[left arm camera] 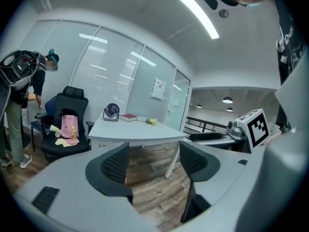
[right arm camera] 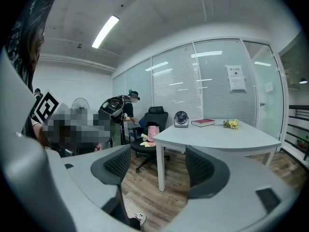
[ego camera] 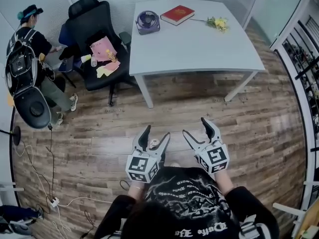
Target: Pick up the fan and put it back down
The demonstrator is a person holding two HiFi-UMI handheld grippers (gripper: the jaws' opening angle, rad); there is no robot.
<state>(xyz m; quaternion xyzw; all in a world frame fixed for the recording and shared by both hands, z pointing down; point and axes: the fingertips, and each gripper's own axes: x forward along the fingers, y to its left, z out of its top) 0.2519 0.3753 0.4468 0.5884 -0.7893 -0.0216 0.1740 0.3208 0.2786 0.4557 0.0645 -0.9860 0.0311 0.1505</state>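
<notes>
A small purple-grey fan (ego camera: 148,22) stands upright at the far left corner of the white table (ego camera: 199,49); it also shows small in the left gripper view as the fan (left arm camera: 111,112) and in the right gripper view as the fan (right arm camera: 181,119). Both grippers are held over the wooden floor, well short of the table. My left gripper (ego camera: 155,135) is open with nothing between its jaws. My right gripper (ego camera: 197,128) is open too and holds nothing. Through each gripper's jaws only floor and the table show: left gripper (left arm camera: 153,161), right gripper (right arm camera: 158,167).
A red book (ego camera: 177,14) and a yellow flower bunch (ego camera: 218,23) lie on the table beyond the fan. A black office chair (ego camera: 99,39) with a pink bag stands left of the table. A person with a backpack (ego camera: 25,59) is at the far left. Cables (ego camera: 50,198) run across the floor.
</notes>
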